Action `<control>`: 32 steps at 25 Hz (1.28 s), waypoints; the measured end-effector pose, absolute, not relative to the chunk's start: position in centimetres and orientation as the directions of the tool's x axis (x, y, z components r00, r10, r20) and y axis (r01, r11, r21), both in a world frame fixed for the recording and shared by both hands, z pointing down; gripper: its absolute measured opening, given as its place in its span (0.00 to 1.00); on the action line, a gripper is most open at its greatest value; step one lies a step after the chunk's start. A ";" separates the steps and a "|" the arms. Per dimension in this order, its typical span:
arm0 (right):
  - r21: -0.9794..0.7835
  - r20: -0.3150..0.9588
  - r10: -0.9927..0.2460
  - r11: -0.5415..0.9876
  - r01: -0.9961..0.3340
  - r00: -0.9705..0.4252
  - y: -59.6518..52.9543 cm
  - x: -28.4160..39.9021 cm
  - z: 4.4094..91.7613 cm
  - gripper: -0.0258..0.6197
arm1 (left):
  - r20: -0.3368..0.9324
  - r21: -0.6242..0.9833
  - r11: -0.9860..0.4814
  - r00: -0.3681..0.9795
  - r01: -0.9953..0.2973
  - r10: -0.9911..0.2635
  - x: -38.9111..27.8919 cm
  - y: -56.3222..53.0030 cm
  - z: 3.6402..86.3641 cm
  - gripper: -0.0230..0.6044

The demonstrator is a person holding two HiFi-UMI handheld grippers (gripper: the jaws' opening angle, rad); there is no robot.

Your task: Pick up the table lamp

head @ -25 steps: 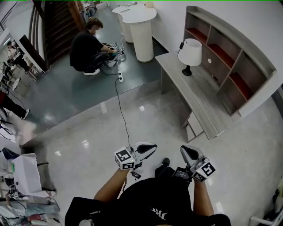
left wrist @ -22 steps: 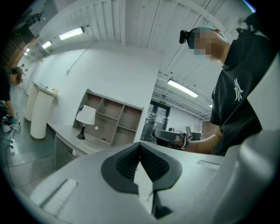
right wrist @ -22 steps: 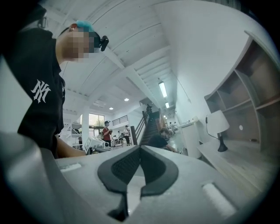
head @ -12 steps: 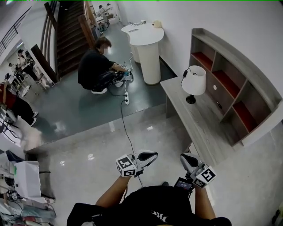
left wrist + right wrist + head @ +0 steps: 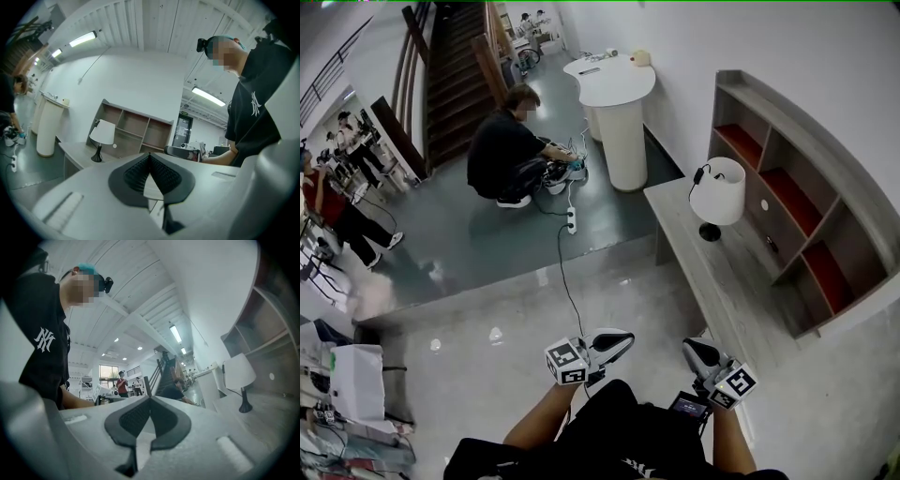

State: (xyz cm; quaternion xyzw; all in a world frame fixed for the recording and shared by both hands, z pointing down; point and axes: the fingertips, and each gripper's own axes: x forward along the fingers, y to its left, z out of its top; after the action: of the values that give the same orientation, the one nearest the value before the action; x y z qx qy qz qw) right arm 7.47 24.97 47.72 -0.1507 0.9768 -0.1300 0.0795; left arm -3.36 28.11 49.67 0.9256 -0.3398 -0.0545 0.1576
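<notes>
Where woodgrain desk point(image 5: 733, 281) lies, tapered-shade lamp point(image 5: 718, 192)

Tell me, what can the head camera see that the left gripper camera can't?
Only the head view: a standing person in a red top at far left, and the marker cube on the left gripper. Only the left gripper view: ceiling strip lights and a dark doorway. Both: the table lamp on the grey desk, the shelf unit and the white counter.
</notes>
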 end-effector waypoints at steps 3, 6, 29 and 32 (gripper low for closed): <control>-0.294 -0.112 -0.327 0.913 -0.284 -0.938 23.4 7.6 47.9 0.04 | 0.005 0.342 -0.719 0.766 -0.605 -0.643 -3.6 26.5 50.1 0.04; -0.311 -0.114 -0.349 0.902 -0.300 -0.930 21.5 7.8 48.0 0.04 | -0.009 0.358 -0.720 0.769 -0.594 -0.639 -4.0 24.2 50.6 0.04; -0.331 -0.002 -0.622 0.739 -0.587 -0.783 0.3 2.6 47.2 0.04 | -0.070 0.388 -0.833 0.889 -0.393 -0.452 -13.2 0.5 48.7 0.04; -0.353 0.013 -0.665 0.695 -0.626 -0.747 -1.6 2.8 48.0 0.04 | -0.071 0.399 -0.845 0.907 -0.356 -0.416 -13.3 -2.3 49.3 0.04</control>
State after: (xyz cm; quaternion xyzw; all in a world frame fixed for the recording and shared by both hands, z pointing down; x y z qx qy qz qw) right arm 2.85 -1.57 48.00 -0.3512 0.9189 -0.1702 0.0577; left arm -13.34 -2.28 49.35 0.9573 -0.2017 -0.0776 0.1919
